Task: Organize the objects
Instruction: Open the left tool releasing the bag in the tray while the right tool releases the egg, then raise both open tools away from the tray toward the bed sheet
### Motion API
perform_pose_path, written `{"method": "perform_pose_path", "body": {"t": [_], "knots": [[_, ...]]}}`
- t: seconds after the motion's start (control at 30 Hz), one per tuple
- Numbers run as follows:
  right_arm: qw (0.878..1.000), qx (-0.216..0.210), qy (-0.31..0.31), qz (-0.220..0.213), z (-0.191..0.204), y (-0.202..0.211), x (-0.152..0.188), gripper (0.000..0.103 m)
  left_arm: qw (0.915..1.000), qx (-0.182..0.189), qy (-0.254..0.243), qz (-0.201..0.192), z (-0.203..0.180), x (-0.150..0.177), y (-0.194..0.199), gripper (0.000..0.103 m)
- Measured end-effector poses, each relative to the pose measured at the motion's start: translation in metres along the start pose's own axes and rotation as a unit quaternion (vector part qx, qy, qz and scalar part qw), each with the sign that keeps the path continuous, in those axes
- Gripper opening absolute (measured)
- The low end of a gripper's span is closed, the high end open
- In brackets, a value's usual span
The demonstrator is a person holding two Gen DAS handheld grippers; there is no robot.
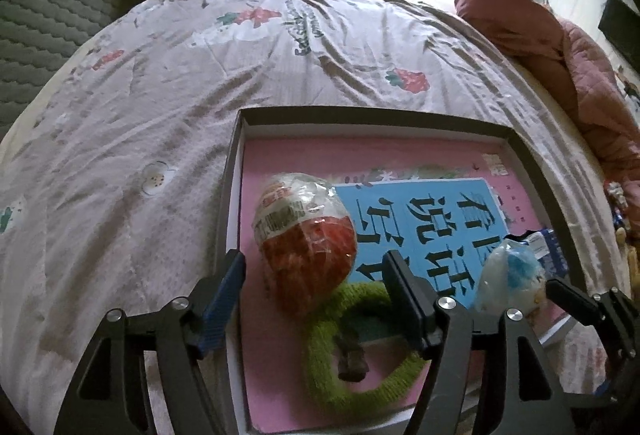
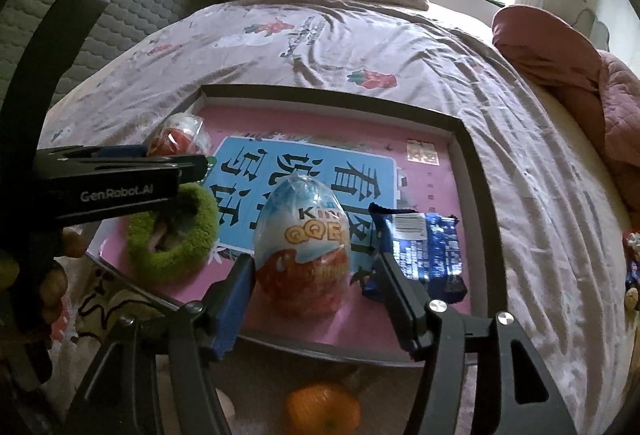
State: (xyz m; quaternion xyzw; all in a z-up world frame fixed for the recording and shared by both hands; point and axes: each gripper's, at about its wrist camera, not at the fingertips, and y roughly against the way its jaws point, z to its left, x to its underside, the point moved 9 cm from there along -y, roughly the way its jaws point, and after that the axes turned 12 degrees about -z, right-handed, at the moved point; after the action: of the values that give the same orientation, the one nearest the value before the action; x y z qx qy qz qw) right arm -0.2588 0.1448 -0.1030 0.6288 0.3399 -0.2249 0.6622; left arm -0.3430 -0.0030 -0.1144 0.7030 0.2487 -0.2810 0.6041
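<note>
My left claw (image 1: 316, 269) stands wide over the near left part of the shallow box (image 1: 376, 117) on the bed (image 1: 160, 115). Between its fingers, untouched, lies the red-and-white egg (image 1: 306, 241), long axis running from the near right up toward the far left, white end farther from me. Just nearer, the green ring (image 1: 362, 351) lies flat, its rim touching the egg.

My right claw (image 2: 314, 277) is also wide, with the blue-topped egg (image 2: 304, 239) between its fingers but not gripped. This egg's long axis points away from me, blue end far, orange end near. To its right the blue snack packet (image 2: 424, 251) lies flat, its long side running away from me, beside my right finger.

Everything rests on the pink book (image 2: 420, 171) lining the box, its blue title panel upside down to me.

Only the right view shows the packet whole, the printing on the blue-topped egg, and an orange fruit (image 2: 322, 411) outside the box, near its front wall. Only the left view shows the red-and-white egg whole; in the right view my left claw (image 2: 206, 165) hides most of it.
</note>
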Motion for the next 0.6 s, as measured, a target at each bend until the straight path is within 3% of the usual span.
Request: {"method": "perform_pose_path", "body": {"t": [0.6], "knots": [[1.0,0.001,0.005,-0.027,0.006,0.028,-0.013,0.062,0.9996,-0.008,0.002,-0.026,-0.002,0.003,0.045,0.074]]}}
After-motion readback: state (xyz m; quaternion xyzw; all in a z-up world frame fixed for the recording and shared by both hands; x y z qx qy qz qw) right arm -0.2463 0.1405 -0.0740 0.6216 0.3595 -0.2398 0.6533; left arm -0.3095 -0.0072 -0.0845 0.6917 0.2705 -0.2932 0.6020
